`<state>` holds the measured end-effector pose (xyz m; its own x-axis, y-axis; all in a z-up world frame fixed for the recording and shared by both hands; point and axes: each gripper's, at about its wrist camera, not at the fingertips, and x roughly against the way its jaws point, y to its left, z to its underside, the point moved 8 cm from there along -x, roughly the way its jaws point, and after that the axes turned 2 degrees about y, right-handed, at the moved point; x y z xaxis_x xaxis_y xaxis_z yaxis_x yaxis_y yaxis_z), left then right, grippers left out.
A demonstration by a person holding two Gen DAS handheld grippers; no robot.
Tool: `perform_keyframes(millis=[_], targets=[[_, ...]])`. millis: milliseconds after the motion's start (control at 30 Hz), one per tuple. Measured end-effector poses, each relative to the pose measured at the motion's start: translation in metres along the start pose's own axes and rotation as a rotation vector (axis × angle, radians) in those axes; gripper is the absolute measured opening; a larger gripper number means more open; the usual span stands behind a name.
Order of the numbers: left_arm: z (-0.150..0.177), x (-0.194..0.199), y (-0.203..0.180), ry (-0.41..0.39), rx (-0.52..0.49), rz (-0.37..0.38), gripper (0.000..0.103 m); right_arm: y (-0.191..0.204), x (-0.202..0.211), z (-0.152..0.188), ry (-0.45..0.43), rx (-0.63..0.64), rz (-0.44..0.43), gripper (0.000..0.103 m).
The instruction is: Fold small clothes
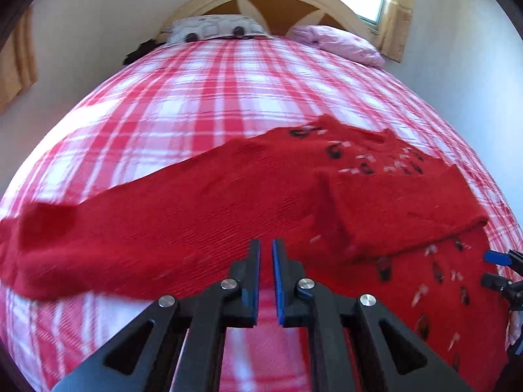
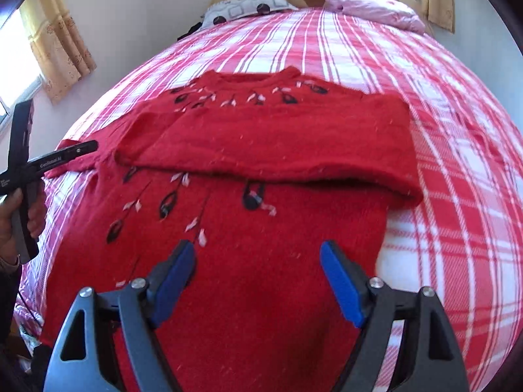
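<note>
While the right gripper (image 2: 258, 281) gapes over the red sweater (image 2: 261, 170), the left gripper (image 1: 266, 277) looks nearly closed, its hold on anything unclear.

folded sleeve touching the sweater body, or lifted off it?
Touching. The right wrist view shows the folded sleeve lying flat across the sweater chest, its lower edge resting on the knit with no gap.

red on red, as i see it through both wrist views

the sweater (image 2: 261, 150) is deep red with black leaf shapes and pale pink flecks; the bedspread (image 2: 441, 104) under it is red, pink and white plaid. one pillow (image 1: 215, 27) is white with black spots, the other pillow (image 1: 340, 42) plain lilac-pink. my fingers (image 2: 340, 281) carry blue pads on black frames.
</note>
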<state>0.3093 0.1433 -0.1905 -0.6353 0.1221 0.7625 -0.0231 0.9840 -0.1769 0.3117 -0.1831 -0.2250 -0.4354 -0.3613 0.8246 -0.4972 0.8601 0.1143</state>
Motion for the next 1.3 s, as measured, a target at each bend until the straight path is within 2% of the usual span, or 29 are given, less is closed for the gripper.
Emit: perform_keyframes(millis=[200, 300, 433, 567, 667, 800, 867, 900, 967, 1033, 1067, 1133, 1233, 1300], targets=[[0.023, 0.032, 0.071, -0.035, 0.022, -0.144, 0.008, 0.015, 0.005, 0.02, 0.009, -0.008, -0.01, 0.083], [0.032, 0.049, 0.108, -0.054, 0.051, -0.237, 0.008, 0.035, 0.006, 0.029, 0.003, 0.018, -0.017, 0.083], [0.043, 0.061, 0.145, -0.058, 0.111, -0.291, 0.008, 0.074, 0.003, 0.041, 0.009, 0.092, -0.057, 0.082], [0.059, 0.067, 0.191, -0.035, 0.206, -0.359, 0.008, 0.102, 0.002, 0.047, 0.01, 0.176, -0.073, 0.082], [0.07, 0.075, 0.219, -0.033, 0.283, -0.383, 0.008, 0.109, 0.004, 0.048, 0.006, 0.186, -0.093, 0.082], [0.088, 0.085, 0.267, -0.028, 0.449, -0.405, 0.008, 0.11, 0.002, 0.049, 0.004, 0.181, -0.076, 0.082], [0.098, 0.089, 0.29, -0.01, 0.563, -0.457, 0.008, 0.11, 0.0, 0.051, 0.005, 0.18, -0.065, 0.082], [0.1, 0.09, 0.297, -0.004, 0.582, -0.466, 0.009, 0.111, 0.0, 0.051, 0.005, 0.18, -0.065, 0.082], [0.104, 0.093, 0.309, -0.006, 0.615, -0.467, 0.021, 0.114, -0.002, 0.052, 0.008, 0.185, -0.064, 0.082], [0.105, 0.099, 0.318, -0.05, 0.671, -0.442, 0.067, 0.116, -0.003, 0.053, 0.007, 0.199, -0.052, 0.082], [0.101, 0.104, 0.32, -0.106, 0.697, -0.389, 0.072, 0.118, -0.004, 0.053, 0.009, 0.209, -0.048, 0.082], [0.095, 0.11, 0.322, -0.18, 0.723, -0.312, 0.073, 0.122, -0.007, 0.054, 0.015, 0.218, -0.047, 0.082], [0.086, 0.109, 0.332, -0.212, 0.773, -0.255, 0.073, 0.125, -0.01, 0.055, 0.017, 0.223, -0.048, 0.082], [0.085, 0.103, 0.342, -0.205, 0.801, -0.26, 0.073, 0.127, -0.01, 0.053, 0.012, 0.224, -0.051, 0.082]])
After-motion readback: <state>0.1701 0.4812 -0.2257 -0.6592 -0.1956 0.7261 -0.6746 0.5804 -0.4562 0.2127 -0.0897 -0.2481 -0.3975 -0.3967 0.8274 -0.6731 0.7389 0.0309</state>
